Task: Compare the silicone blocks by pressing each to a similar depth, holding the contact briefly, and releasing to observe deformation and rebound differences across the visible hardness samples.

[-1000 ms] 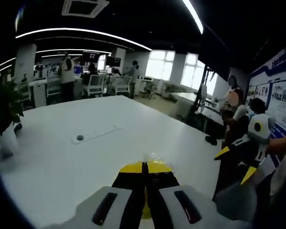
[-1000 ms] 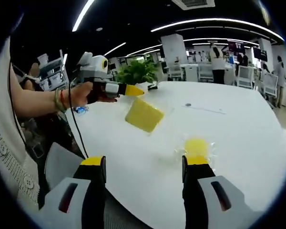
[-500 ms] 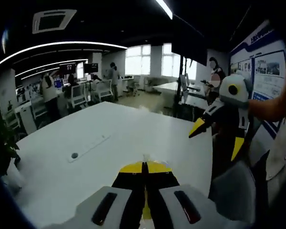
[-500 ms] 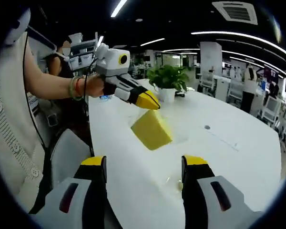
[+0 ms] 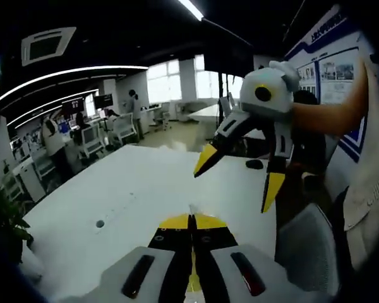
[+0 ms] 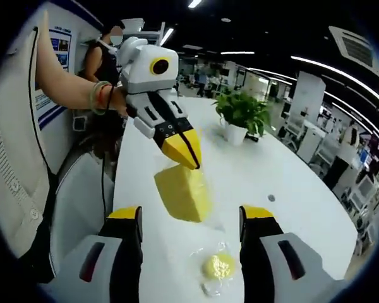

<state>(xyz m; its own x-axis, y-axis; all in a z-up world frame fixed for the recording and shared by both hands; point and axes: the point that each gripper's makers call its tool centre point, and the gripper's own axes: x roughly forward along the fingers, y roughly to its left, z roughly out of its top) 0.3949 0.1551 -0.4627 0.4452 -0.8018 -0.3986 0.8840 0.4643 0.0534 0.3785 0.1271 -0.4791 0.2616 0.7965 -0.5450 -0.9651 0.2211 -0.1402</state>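
Right hand-held gripper (image 6: 189, 218) jaws wide apart, nothing between them; small pale-yellow silicone sample (image 6: 218, 266) in clear wrap lies on the white counter (image 6: 259, 183) just beyond the tips, at about 5 o'clock from the gap's centre, closer to the right jaw. Next out, the large yellow silicone block (image 6: 183, 192) hangs off the counter at 12 o'clock from the gap, pinched at its top edge by the left hand-held gripper (image 6: 188, 151), jaws closed on it; block's long axis runs roughly 11-to-5 o'clock, tilted. Left gripper view: own jaws shut together, a sliver of yellow between them; the right hand-held gripper there at 1 o'clock, jaws spread, above the counter. Judgement: right gripper is nearer both samples; the held block sits dead ahead, so a press means going straight forward. Potted plant (image 6: 243, 117) further out on the counter, office desks and people beyond.
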